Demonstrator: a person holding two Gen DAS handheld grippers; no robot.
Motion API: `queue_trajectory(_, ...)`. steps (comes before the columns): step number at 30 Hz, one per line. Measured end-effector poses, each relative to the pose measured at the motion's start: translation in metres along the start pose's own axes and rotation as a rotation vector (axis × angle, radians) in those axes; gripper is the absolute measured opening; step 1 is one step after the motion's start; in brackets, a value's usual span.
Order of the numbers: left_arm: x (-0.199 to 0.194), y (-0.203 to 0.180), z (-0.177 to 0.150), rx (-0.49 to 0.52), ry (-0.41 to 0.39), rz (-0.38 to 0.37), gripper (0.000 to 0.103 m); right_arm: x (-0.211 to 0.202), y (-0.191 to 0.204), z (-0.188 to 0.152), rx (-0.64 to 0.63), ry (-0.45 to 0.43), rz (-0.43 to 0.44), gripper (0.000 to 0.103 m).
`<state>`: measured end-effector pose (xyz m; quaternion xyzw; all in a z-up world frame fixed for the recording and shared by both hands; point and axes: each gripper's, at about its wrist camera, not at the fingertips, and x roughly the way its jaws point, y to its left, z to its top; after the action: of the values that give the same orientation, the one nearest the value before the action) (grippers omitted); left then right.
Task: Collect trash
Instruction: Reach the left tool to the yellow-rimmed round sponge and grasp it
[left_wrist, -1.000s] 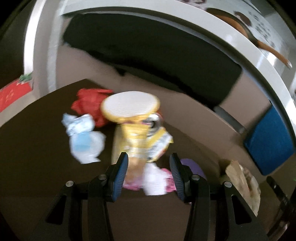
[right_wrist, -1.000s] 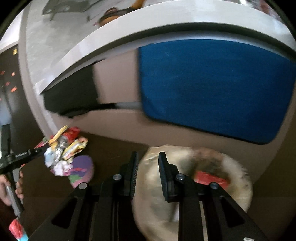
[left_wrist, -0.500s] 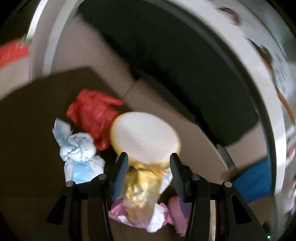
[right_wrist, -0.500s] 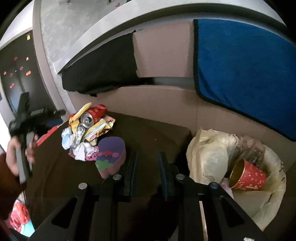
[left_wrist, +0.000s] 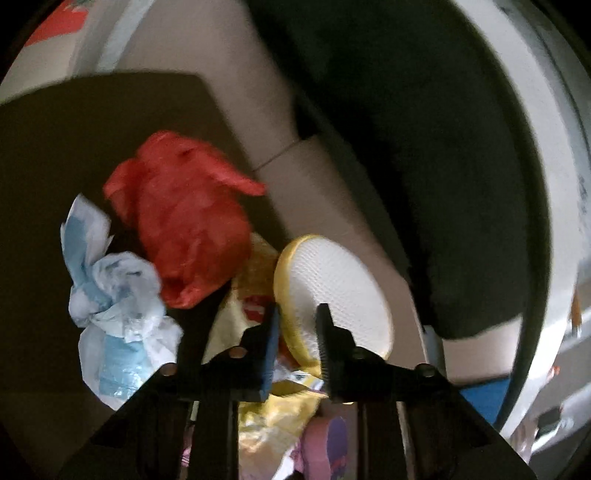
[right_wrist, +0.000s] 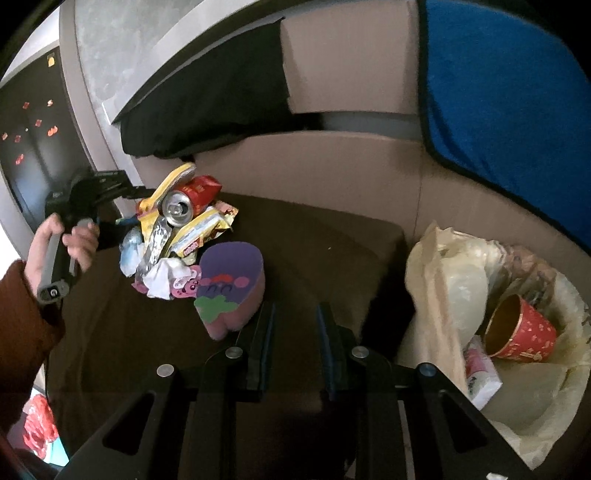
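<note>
In the left wrist view my left gripper (left_wrist: 298, 332) has its jaws closing on the yellow rim of a round white mesh disc (left_wrist: 340, 295), and the pads press on it. A crumpled red plastic bag (left_wrist: 184, 221), a white and blue wad (left_wrist: 118, 306) and yellow wrappers (left_wrist: 269, 410) lie around it. In the right wrist view the same pile shows a drink can (right_wrist: 179, 208), wrappers and a purple and pink foam piece (right_wrist: 229, 288). My right gripper (right_wrist: 296, 328) hangs open over the brown table (right_wrist: 314, 240), with nothing between its fingers.
A pale plastic trash bag (right_wrist: 454, 295) stands open at the table's right, holding a red paper cup (right_wrist: 521, 328). Behind the table runs a beige sofa (right_wrist: 332, 162) with a blue cloth (right_wrist: 509, 92) and a black cushion (right_wrist: 207, 110). A person's hand (right_wrist: 70, 243) holds the left gripper's handle.
My left gripper came in on the white disc, rolled, and closed on its rim. My right gripper swung left from above the trash bag to over the table.
</note>
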<state>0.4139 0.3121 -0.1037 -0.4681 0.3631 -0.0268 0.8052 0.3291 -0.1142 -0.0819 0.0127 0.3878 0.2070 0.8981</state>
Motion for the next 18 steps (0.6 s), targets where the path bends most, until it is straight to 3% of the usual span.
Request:
queue_trajectory(6,-0.055,-0.032,-0.024,0.240,-0.077,0.035,0.012,0.015,0.009,0.004,0.022,0.018,0.055,0.022)
queue_trajectory(14,-0.127,-0.058,-0.103,0.638,-0.175,0.210,0.012,0.041,0.019,0.015,0.050,0.042,0.136,0.022)
queue_trajectory(18,-0.136,-0.046,-0.132,0.726,-0.159,0.269,0.012,0.061,0.019,0.018,0.088,0.071,0.168,0.022)
